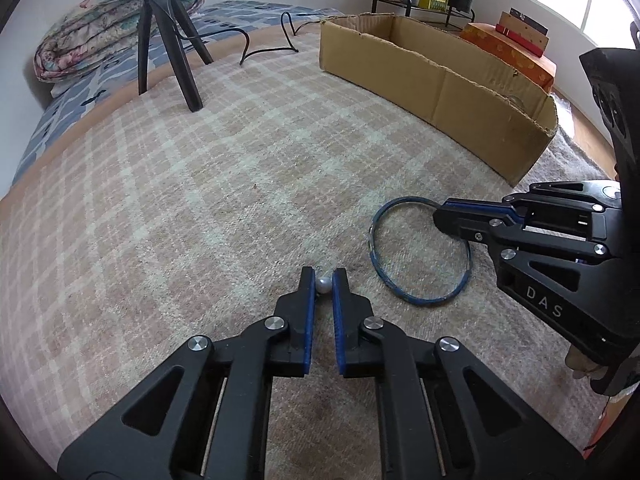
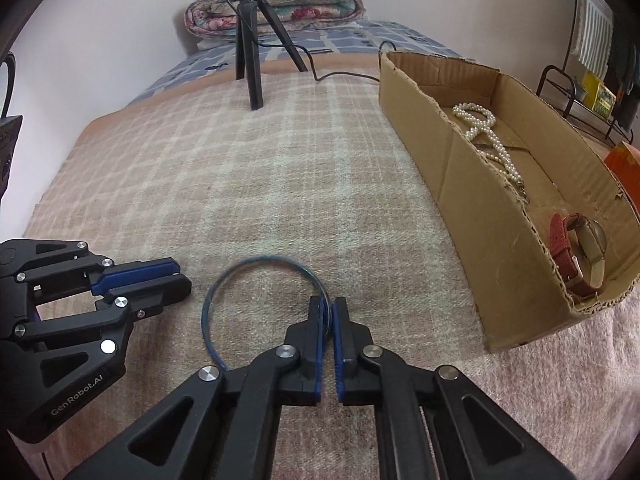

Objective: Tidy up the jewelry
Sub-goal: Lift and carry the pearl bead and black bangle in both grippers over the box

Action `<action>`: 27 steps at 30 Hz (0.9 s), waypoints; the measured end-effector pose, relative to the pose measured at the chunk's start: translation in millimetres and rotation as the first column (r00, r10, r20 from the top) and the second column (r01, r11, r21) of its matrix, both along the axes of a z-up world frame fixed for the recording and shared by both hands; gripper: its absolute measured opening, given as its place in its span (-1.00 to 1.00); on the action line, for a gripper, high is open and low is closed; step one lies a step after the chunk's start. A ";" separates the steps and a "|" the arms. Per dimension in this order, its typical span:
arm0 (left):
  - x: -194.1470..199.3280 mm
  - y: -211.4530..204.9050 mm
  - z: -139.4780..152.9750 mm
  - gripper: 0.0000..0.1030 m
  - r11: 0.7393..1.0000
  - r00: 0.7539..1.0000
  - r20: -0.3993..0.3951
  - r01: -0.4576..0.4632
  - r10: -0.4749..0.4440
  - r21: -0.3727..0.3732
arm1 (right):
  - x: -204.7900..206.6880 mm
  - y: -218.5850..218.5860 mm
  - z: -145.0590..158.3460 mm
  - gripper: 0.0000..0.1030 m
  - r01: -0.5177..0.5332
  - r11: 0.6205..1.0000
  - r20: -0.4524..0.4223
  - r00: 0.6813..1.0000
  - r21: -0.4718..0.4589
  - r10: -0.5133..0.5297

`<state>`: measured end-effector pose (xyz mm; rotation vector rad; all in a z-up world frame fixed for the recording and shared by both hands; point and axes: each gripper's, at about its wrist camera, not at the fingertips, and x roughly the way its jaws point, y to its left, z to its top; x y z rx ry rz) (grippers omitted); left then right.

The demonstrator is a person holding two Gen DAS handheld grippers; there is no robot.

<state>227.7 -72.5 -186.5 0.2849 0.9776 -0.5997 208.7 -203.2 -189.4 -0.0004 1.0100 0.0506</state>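
pearl (image 1: 323,285) pinched — bangle (image 2: 256,264) gripped

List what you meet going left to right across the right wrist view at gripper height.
left gripper → blue bangle → right gripper, shut on the bangle → cardboard box → red-strap watch inside it.

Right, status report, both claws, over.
Left claw shut on small white pearl bead. Right claw shut on thin blue bangle. Open cardboard box holds pearl necklace, red-strap watch. Path clear.
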 end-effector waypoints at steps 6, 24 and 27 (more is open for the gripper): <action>-2.7 6.3 7.2 -0.87 1.000 1.000 0.006 -0.018 0.018 -0.020 | -5.4 0.4 4.8 -0.97 -0.014 1.000 0.022 1.000 0.002 0.014; -10.8 29.9 56.4 -0.87 0.992 0.992 0.078 -0.091 0.097 -0.085 | -33.8 1.3 49.8 -0.98 -0.060 0.997 0.155 0.986 -0.038 0.065; -11.7 33.7 66.6 -0.87 0.989 0.989 0.089 -0.108 0.117 -0.103 | -39.3 0.3 57.5 -0.98 -0.070 0.997 0.168 0.983 -0.032 0.074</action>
